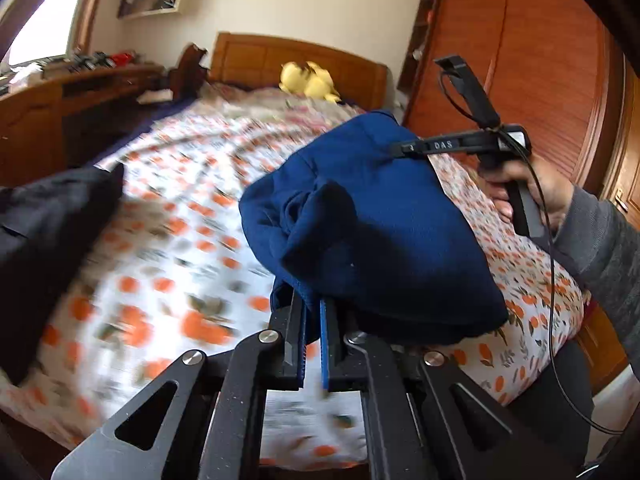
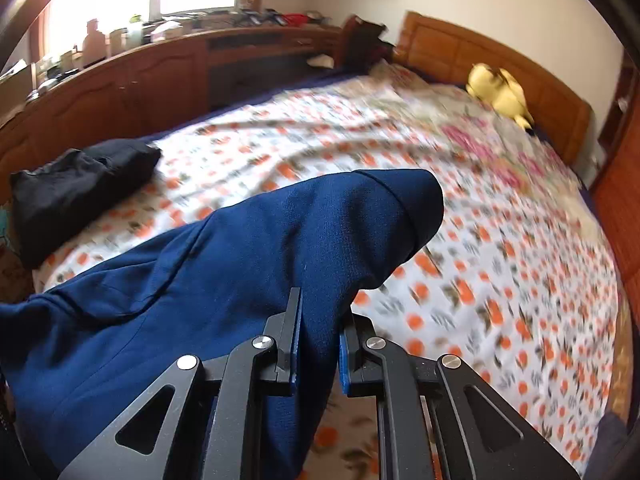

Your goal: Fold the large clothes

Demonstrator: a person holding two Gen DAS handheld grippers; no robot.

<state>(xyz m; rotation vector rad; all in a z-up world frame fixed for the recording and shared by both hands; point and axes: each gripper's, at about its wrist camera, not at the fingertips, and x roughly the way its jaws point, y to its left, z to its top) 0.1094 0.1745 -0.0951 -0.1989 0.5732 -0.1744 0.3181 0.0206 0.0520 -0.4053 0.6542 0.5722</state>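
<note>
We hold the dark blue fleece garment [image 1: 384, 216] lifted above the bed with its white bedspread printed with orange fruit [image 1: 168, 240], one edge of the cloth in each of our two tools. Our left gripper [image 1: 314, 336] has its black fingers [image 1: 294, 332] clenched on a bunched fold of the blue fleece, the blue pads nearly touching with only thin fabric between them. Our right gripper [image 2: 320, 344] is likewise clamped on the same garment [image 2: 224, 264], a thicker band of cloth running down between its fingers [image 2: 290, 332], and a rounded, cuffed end of the fleece sticks out beyond the tips. From the left wrist view we see the right tool from the side, its black handle gripped by a hand [image 1: 532, 196] in a grey sleeve [image 1: 600, 236], its tip biting the far upper edge of the blue cloth. A black folded garment [image 2: 80, 184] lies on the bedspread near the left edge of the bed, well apart from the blue one. A yellow plush toy [image 2: 500, 92] rests by the wooden headboard [image 2: 452, 52], and a long wooden cabinet [image 2: 132, 84] runs beneath the bright window.
</note>
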